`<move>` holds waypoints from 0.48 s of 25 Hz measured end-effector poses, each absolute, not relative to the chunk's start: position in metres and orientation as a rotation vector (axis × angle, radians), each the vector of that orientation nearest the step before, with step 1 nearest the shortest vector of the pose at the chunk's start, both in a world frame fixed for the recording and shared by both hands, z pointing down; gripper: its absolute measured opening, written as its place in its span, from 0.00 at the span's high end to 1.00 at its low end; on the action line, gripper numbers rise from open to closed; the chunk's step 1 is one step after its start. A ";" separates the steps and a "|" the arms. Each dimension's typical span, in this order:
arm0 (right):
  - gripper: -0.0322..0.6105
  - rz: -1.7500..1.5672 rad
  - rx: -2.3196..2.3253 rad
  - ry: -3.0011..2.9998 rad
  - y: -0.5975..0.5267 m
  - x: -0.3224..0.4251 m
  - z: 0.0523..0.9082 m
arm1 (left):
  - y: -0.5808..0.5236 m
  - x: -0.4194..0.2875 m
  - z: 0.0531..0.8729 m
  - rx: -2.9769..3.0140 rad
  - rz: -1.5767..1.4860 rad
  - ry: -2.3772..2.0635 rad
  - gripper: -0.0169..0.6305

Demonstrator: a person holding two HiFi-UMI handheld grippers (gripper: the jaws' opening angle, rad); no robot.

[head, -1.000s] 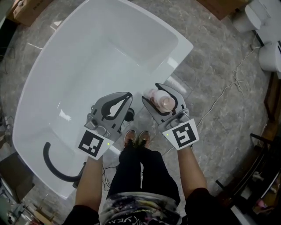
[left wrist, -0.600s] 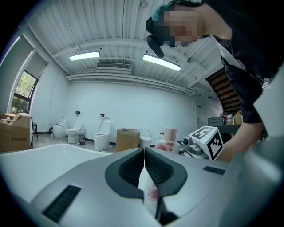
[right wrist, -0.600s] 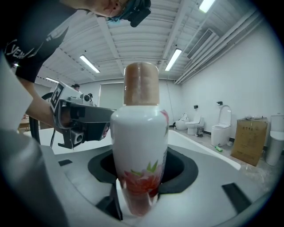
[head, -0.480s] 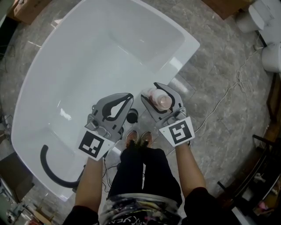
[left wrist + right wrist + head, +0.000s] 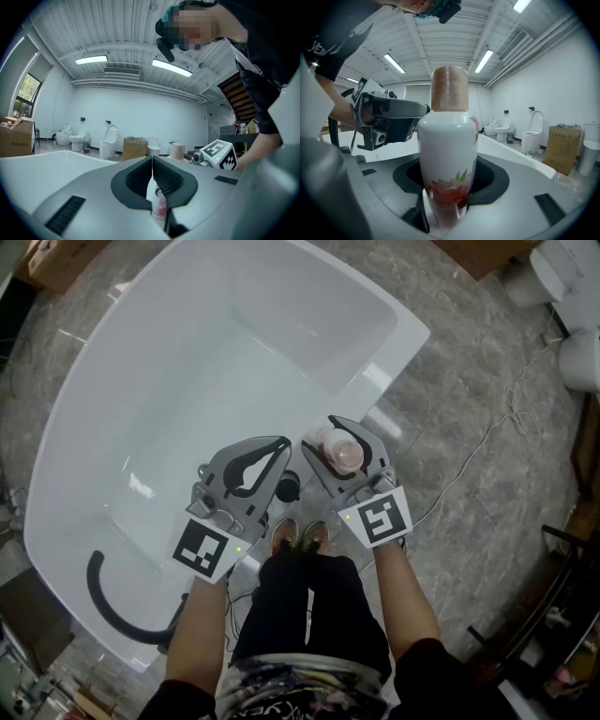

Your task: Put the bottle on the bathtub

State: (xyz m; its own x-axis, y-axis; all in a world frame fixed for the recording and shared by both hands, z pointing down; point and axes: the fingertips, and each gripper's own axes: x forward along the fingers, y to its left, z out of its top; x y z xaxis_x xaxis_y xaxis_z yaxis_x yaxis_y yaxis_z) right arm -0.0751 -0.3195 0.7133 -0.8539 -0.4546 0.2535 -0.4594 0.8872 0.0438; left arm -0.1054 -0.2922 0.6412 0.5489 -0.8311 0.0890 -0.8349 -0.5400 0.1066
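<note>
A white bottle (image 5: 343, 450) with a tan cap and red flower print stands upright between the jaws of my right gripper (image 5: 330, 439), which is shut on it. It hangs over the near right edge of the white bathtub (image 5: 392, 351). In the right gripper view the bottle (image 5: 449, 154) fills the middle and hides the fingertips. My left gripper (image 5: 278, 444) hovers just left of it, over the tub's near rim, jaws shut tip to tip with nothing held. In the left gripper view, the left gripper (image 5: 152, 162) has its tips together, with a bit of red print showing behind them.
A black round fitting (image 5: 286, 487) sits on the tub's near rim between the grippers. A black hose (image 5: 111, 601) curves in the tub's lower left. A white cable (image 5: 473, 448) runs over the marble floor at right. Toilets (image 5: 562, 282) stand far right, a cardboard box (image 5: 52, 261) top left.
The left gripper has drifted slightly down and toward the right one. The right gripper still holds the bottle in nearly the same spot by the tub's edge.
</note>
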 end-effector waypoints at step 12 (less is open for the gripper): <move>0.60 0.102 0.712 -2.799 -0.323 -0.077 0.717 | -0.290 -0.106 0.639 2.626 0.019 -1.443 0.94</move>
State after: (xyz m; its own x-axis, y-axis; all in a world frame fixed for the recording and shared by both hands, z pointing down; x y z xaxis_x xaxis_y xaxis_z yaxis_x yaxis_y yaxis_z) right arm -0.0774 -0.3232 0.7165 -0.8491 -0.4610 0.2581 -0.4785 0.8781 -0.0058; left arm -0.1057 -0.2899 0.6389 0.5386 -0.8387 0.0807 -0.8405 -0.5282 0.1204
